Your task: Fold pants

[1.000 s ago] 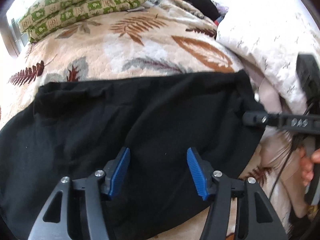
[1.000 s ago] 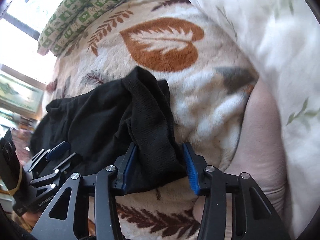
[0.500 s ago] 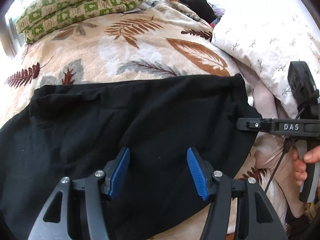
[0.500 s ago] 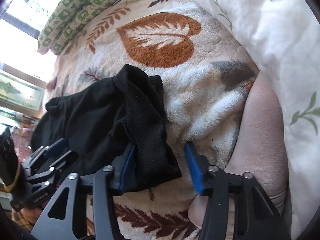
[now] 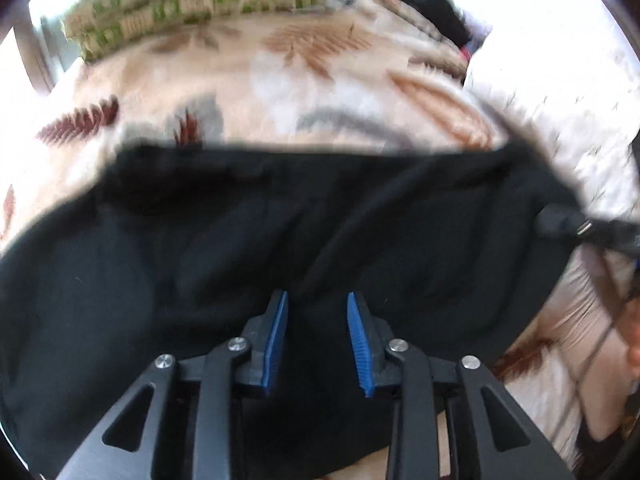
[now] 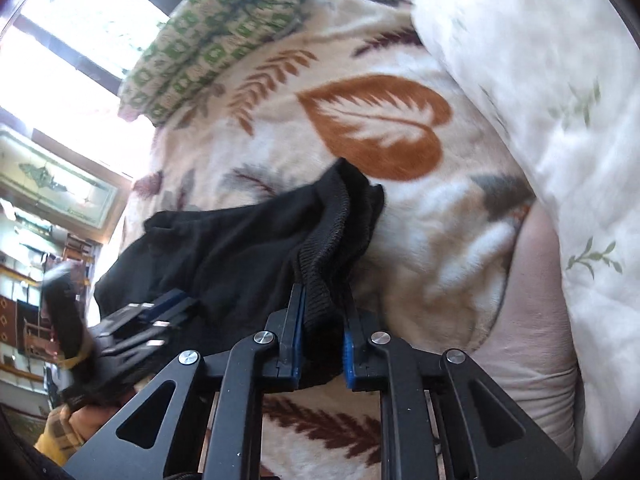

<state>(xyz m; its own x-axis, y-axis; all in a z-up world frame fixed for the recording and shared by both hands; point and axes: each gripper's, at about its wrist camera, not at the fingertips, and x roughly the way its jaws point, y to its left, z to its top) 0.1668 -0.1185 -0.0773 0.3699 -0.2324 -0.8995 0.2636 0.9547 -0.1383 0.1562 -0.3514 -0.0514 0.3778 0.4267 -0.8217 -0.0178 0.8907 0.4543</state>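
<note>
Now gripping: right gripper clenched on the ribbed waistband of the black pants, blue pads pressed against the bunched fabric from both sides. Pants spread across the leaf-print blanket on the bed, waistband end raised off the blanket toward the camera, rest trailing away toward the left gripper. Seen from its own wrist, left gripper low over the middle of the pants, blue pads parted with black cloth in the gap between them; whether the pads pinch any cloth cannot be told, view blurred. Beyond the pants, a folded green-patterned quilt at the far edge of the blanket; beside the pants, a white floral duvet.
</note>
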